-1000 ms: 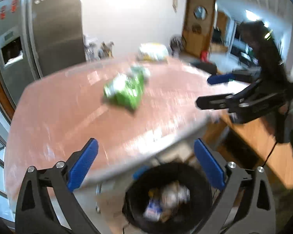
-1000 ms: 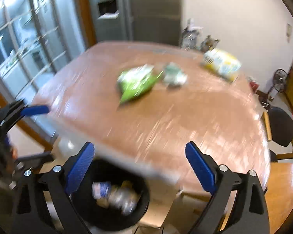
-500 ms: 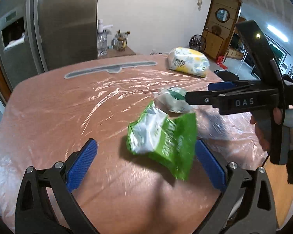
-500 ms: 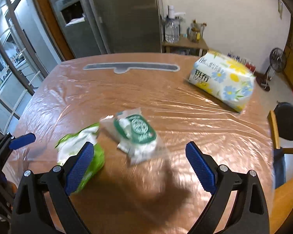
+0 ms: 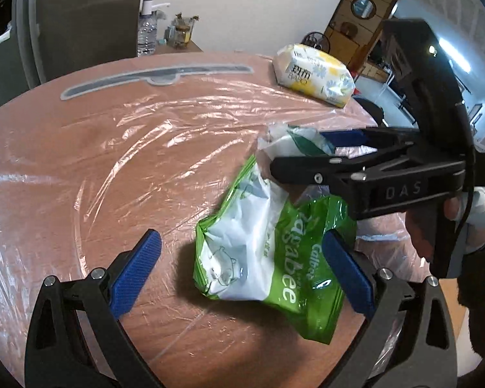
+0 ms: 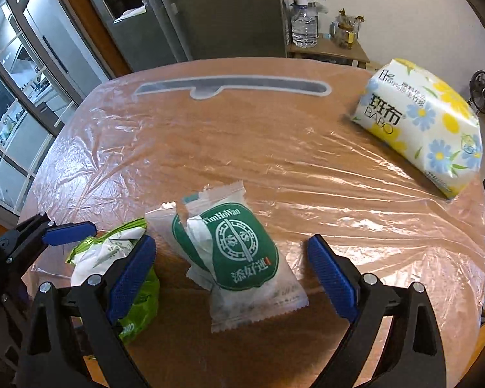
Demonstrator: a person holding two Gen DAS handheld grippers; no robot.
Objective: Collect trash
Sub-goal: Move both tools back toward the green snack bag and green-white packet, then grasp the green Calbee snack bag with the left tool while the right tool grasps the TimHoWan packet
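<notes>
I see a plastic-covered wooden table [image 6: 242,135] bearing a floral tissue pack [image 6: 423,129] at its far right. The green snack bag [image 5: 268,252] lies between my left gripper [image 5: 242,265]'s wide jaws; whether its right pad touches is unclear. The green-and-white wrapper [image 6: 239,258] lies untouched between the spread right gripper [image 6: 232,274].

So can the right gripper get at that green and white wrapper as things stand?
Probably yes. The right gripper is open with the green and white wrapper lying flat between its fingers, nothing on top of it.
</notes>
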